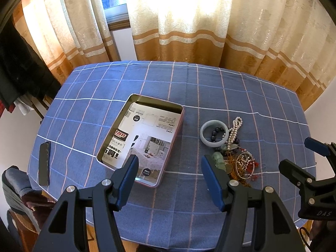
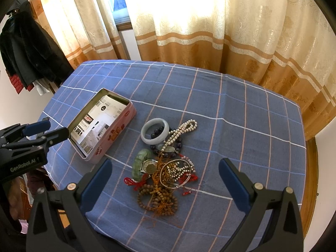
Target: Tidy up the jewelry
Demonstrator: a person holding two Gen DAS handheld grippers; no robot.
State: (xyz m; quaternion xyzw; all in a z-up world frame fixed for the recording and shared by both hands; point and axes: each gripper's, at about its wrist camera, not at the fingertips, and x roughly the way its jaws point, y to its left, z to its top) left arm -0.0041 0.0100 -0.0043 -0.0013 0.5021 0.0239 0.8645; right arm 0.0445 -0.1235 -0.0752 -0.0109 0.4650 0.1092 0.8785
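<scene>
A round table under a blue woven cloth [image 2: 241, 109] with a white and pink grid carries one rectangular metal tin [image 2: 117, 130] and one heap of jewelry [image 2: 166, 157]. The tin, pink on its outer wall with red printed marks and bright metal inside, has rounded corners, stands open with no lid on it, and is lined with one glossy printed sheet [image 1: 145, 134]. The jewelry lies on the cloth just right of the tin, none of it inside. Countable pieces: one smooth pale jade bangle [image 2: 155, 130], thick and round; one strand of white pearls [image 2: 180, 131], doubled over; one string of dark glossy beads [image 2: 159, 133], partly within the bangle; one translucent green bracelet [image 2: 141, 161]; one watch [image 2: 150, 166] with a metal case; one thin wire bangle [image 2: 178, 173] ringing small pale beads; matte brown wooden beads [image 2: 156, 199] tangled with orange cord, strand count unclear; and red cords [image 2: 136, 182]. One flat dark oblong [image 1: 44, 163] lies at the cloth's left edge. Behind hang cream and orange patterned curtains [image 2: 210, 31]. Left gripper [image 1: 169, 178]: black frame, two blue pads, jaws spread, empty, above the tin's near corner. Right gripper [image 2: 163, 180]: same build, jaws spread wide, empty, above the heap.
</scene>
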